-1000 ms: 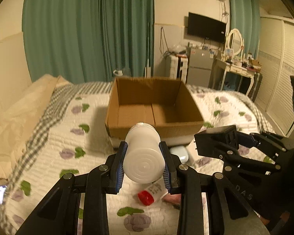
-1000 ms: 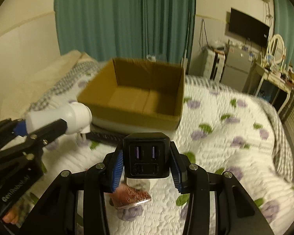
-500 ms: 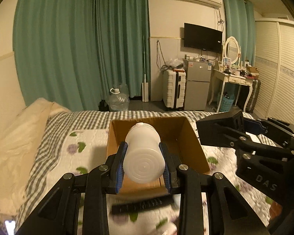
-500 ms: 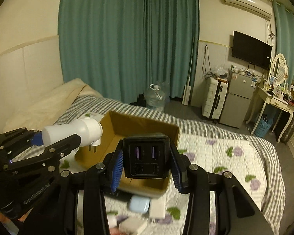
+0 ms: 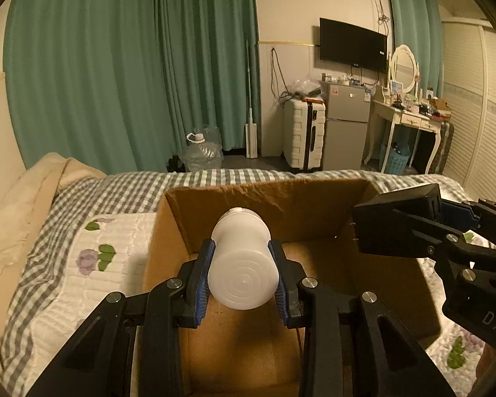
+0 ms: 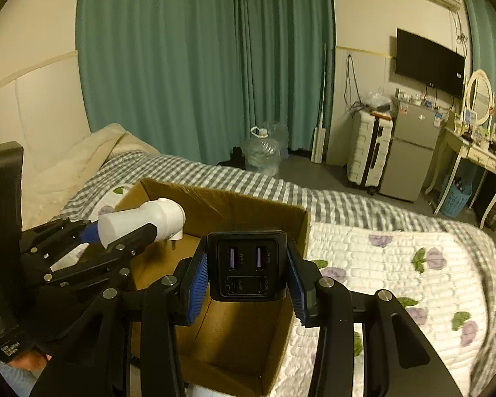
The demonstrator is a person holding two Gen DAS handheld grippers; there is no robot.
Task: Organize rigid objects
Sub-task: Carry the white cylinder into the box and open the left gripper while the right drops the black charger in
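Note:
My left gripper is shut on a white cylindrical plug device and holds it over the open cardboard box on the bed. The device also shows in the right wrist view, with its metal prongs pointing down. My right gripper is shut on a black USB charger block above the same box. The charger shows at the right of the left wrist view. The box floor looks bare.
The box sits on a bed with a white floral quilt and a grey checked blanket. Beyond the bed stand green curtains, a water jug, a white suitcase, a small fridge and a dressing table.
Both grippers have moved forward from above the quilt to above the box, each still holding its object. The small items on the quilt have dropped out of view.

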